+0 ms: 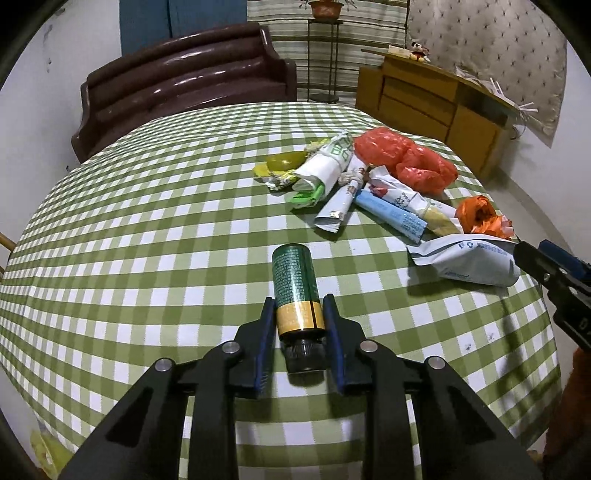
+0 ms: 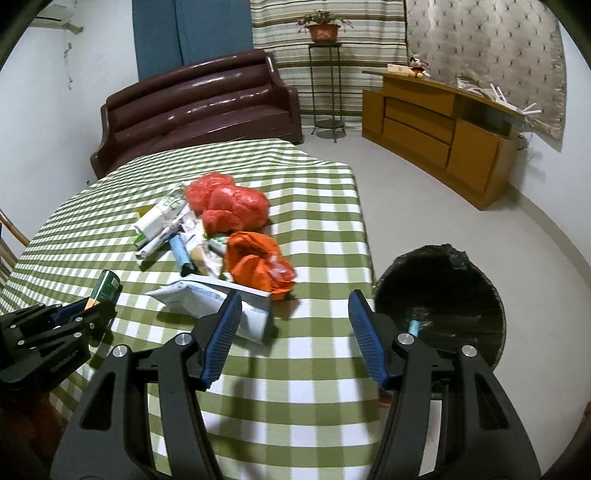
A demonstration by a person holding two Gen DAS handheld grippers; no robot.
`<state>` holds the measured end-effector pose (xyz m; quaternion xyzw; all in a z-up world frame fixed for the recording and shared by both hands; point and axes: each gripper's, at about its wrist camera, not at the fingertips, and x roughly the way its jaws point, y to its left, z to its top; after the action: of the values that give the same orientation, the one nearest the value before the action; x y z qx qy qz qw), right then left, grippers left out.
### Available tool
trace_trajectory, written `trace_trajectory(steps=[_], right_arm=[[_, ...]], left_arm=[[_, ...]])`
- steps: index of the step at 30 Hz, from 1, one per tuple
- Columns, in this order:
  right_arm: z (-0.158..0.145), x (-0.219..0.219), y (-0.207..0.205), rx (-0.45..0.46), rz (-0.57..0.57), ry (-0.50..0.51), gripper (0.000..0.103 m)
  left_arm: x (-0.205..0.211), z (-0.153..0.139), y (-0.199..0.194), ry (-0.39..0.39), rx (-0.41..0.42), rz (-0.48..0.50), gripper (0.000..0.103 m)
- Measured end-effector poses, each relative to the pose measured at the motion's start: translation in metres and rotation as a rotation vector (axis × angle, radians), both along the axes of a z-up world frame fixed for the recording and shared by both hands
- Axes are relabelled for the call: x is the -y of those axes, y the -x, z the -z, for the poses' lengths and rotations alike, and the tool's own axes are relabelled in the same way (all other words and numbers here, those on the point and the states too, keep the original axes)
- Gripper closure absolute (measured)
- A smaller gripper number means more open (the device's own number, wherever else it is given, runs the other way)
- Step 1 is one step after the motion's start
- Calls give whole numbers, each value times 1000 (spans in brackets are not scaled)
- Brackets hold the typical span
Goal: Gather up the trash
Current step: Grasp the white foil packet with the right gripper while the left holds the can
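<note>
My left gripper (image 1: 298, 306) is shut on a green and gold bottle (image 1: 295, 284) with a black cap, held just above the green checked table (image 1: 147, 229). It also shows at the left of the right wrist view (image 2: 105, 288). My right gripper (image 2: 293, 306) is open and empty over the table's front right edge, next to a white-blue pouch (image 2: 207, 299). A trash pile lies beyond: a red bag (image 2: 225, 203), an orange bag (image 2: 258, 262), a blue tube (image 1: 391, 214) and paper wrappers (image 1: 325, 166). A black-lined bin (image 2: 443, 295) stands on the floor right of the table.
A brown sofa (image 2: 199, 107) stands behind the table. A wooden cabinet (image 2: 439, 133) lines the right wall. A plant stand with a pot (image 2: 325, 33) is at the back. Grey floor lies between table and cabinet.
</note>
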<state>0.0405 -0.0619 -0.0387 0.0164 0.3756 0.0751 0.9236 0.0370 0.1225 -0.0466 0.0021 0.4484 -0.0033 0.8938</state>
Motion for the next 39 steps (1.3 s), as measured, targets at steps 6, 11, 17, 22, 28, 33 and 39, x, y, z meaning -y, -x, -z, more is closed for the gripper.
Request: trace_trajectory(steps=[6, 11, 17, 22, 28, 33, 39], right_arm=[[4, -14, 0, -24, -41, -7, 44], [4, -24, 7, -29, -79, -14, 44], [3, -34, 13, -45, -119, -30, 44], [0, -28, 11, -31, -88, -17, 44], [0, -31, 7, -41, -103, -27, 44], [-2, -49, 17, -44, -195, -47, 44], [-11, -47, 16, 5, -157, -5, 44]], left_arm=[[-10, -2, 1, -3, 8, -18, 76], [-18, -1, 1, -2, 13, -32, 76], [-26, -1, 3, -3, 20, -43, 76], [-31, -2, 5, -10, 27, -49, 76], [-43, -2, 7, -16, 29, -64, 76], [-50, 0, 7, -14, 25, -73, 76], [-56, -2, 8, -15, 29, -84, 76]])
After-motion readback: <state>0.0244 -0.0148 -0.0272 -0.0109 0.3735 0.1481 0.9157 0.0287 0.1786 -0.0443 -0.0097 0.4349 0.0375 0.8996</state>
